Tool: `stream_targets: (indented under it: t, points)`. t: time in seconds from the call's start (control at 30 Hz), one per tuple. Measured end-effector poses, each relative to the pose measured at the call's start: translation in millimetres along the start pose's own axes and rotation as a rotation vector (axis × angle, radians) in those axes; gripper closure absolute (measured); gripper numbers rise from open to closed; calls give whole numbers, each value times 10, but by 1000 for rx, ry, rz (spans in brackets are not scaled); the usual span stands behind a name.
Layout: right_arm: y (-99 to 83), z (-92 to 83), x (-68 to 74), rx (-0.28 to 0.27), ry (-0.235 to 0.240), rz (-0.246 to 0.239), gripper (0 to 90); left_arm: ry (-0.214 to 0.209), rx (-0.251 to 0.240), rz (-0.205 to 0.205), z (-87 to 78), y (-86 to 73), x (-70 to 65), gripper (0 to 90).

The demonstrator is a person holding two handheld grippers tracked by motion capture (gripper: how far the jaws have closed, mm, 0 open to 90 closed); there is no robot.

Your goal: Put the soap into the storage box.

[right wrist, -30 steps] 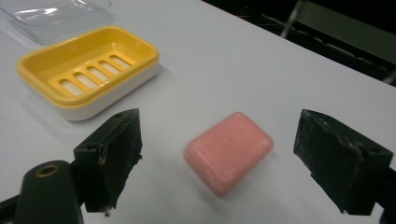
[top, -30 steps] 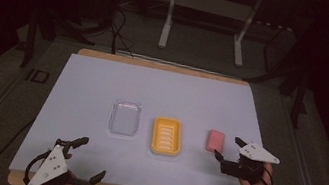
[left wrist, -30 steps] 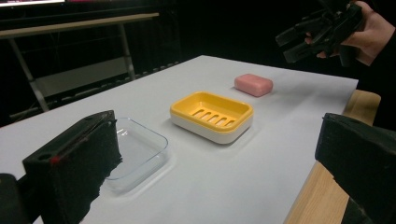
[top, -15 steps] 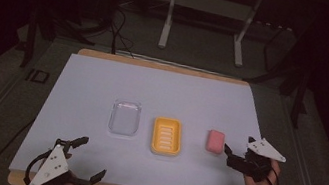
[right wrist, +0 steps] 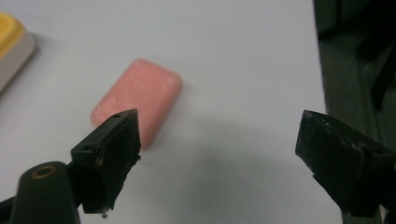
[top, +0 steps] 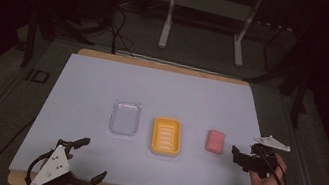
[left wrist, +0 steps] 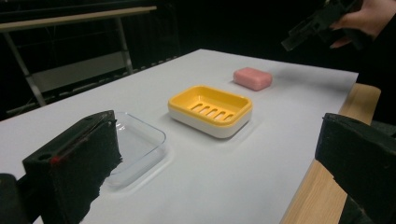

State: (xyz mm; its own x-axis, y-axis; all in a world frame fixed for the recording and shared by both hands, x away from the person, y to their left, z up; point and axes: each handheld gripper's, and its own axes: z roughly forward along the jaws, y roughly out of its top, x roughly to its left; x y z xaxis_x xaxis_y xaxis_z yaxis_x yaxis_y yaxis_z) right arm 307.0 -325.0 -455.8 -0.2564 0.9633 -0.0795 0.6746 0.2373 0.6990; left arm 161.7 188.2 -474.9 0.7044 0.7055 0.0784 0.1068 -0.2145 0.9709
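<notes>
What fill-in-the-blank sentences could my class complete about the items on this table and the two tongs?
1. The pink soap bar lies on the white table cover, to the right of the ____ soap dish.
2. The clear lid lies to the ____ of that dish.
3. The tongs nearest the soap are the ____ tongs.
4. The jaws of the left tongs stand ____, holding nothing.

Missing words: yellow; left; right; open

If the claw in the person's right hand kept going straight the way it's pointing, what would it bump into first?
Most likely the pink soap. The right claw is open and points toward it, though the soap sits somewhat off to one side of its line, so it might only graze it.
</notes>
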Motion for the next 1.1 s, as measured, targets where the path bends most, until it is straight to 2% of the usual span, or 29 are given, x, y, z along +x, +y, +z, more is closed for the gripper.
stream_targets:
  t: [0.03,0.07,0.1,0.13,0.17,0.23,0.3,0.33,0.4,0.47,0.5,0.53,0.57,0.67,0.77,0.83,0.87,0.9,1.1]
  points:
    - [26,18,-32,70,15,24,157,0,-1,-1,0,0,2,3]
    - [26,18,-32,70,15,24,157,0,-4,-5,0,0,5,3]
    - [44,53,-43,167,26,37,163,4,-5,-6,1,-2,10,3]
    - [48,69,-48,201,35,41,164,5,-1,-5,2,-4,11,3]
    - [48,69,-48,201,35,41,164,5,-1,-5,2,-4,11,3]
    - [44,108,-40,279,45,33,167,6,2,-3,5,-6,11,3]
    - [37,135,-32,331,65,47,178,8,2,-3,8,-6,9,3]
    - [37,135,-32,331,65,47,178,10,3,-2,9,-7,9,3]
    - [27,165,-29,383,84,68,199,13,7,2,11,-9,7,3]
    - [17,192,-24,450,113,110,204,14,7,3,11,-9,7,3]
    - [13,208,-17,522,126,127,217,15,8,3,9,-10,8,3]
    - [9,216,-12,551,127,121,218,15,8,3,9,-10,8,3]
    - [9,216,-12,551,127,121,218,15,8,3,10,-10,8,3]
    - [16,216,-6,621,135,141,221,16,10,4,13,-12,8,3]
    - [12,223,-7,665,150,152,222,16,9,5,12,-12,7,3]
    - [12,223,-7,665,150,152,222,17,9,5,12,-12,7,3]
    - [12,226,0,683,149,156,222,22,12,7,13,-13,7,3]
    - [-12,243,22,737,154,142,222,23,13,7,15,-14,6,3]
    - [-9,245,98,775,154,124,223,21,22,9,19,-18,6,3]
